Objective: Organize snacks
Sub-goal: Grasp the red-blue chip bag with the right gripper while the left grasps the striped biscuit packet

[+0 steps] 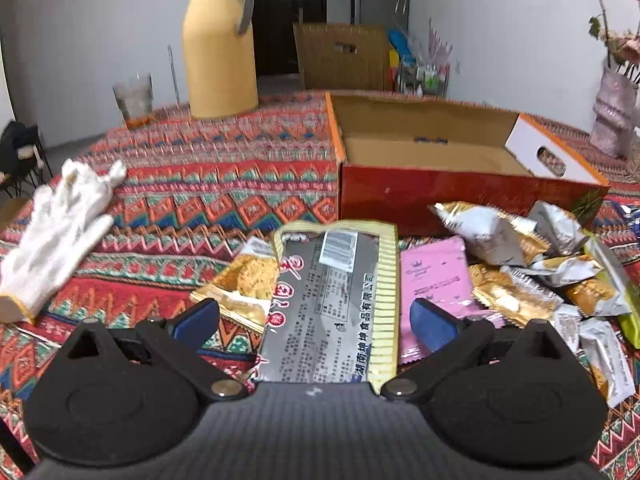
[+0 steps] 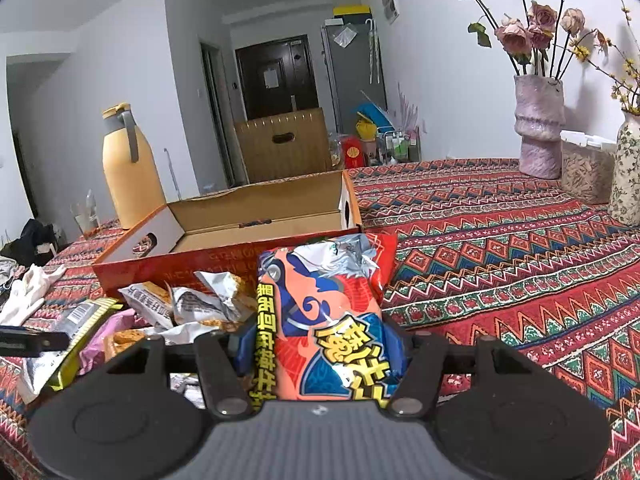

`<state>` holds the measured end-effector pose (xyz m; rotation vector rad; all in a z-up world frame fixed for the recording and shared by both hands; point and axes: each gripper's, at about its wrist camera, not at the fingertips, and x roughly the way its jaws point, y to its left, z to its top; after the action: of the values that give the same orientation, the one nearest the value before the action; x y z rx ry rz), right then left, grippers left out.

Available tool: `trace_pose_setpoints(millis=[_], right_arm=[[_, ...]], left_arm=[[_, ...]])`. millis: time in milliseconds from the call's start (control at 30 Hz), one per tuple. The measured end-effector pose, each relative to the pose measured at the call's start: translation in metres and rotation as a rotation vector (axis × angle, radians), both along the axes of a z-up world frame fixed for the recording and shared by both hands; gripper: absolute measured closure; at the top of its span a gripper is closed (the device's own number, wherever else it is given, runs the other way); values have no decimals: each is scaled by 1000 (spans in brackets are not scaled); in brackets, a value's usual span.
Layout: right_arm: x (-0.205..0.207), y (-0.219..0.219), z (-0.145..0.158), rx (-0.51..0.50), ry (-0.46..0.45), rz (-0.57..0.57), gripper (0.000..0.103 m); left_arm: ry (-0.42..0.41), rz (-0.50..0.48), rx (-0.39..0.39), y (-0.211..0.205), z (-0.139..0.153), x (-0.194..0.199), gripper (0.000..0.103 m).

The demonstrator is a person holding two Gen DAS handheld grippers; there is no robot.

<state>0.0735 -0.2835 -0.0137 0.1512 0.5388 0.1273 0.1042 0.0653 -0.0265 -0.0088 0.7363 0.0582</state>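
While right gripper (image 2: 320, 344) grips orange packet (image 2: 320, 320), left gripper (image 1: 316, 320) gapes

A yellow thermos jug (image 1: 220, 46) and a drinking glass (image 1: 134, 100) stand at the far edge of a table under a bright patterned cloth (image 1: 224, 168), white gloves (image 1: 60, 232) nearby; dried roses fill a pink vase (image 2: 538, 128) beside a floral vase (image 2: 628, 172) and a clear lidded container (image 2: 586, 170)
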Motion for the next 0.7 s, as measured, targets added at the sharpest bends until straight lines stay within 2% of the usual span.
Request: trace_pose_setpoints(millis=[167,267,367,567,700], right_arm=[[-2,5,1,4,-1,-2,43],[-4,8,0,2,1,0,43],[-6,11,-1,2,2,6,43],[-12,17,-1,0,0,14,43],[-13,18,0,1,-1,14,43]], left_arm=[[25,-4,-38,4,-10,8,1],[22,-1,-63,8,-10,8,8],[23,-15,-86,10,-11,6,27],[4,-24,-113,10,-9,-2,41],[-21,-23,-103,8,-4,-9,62]])
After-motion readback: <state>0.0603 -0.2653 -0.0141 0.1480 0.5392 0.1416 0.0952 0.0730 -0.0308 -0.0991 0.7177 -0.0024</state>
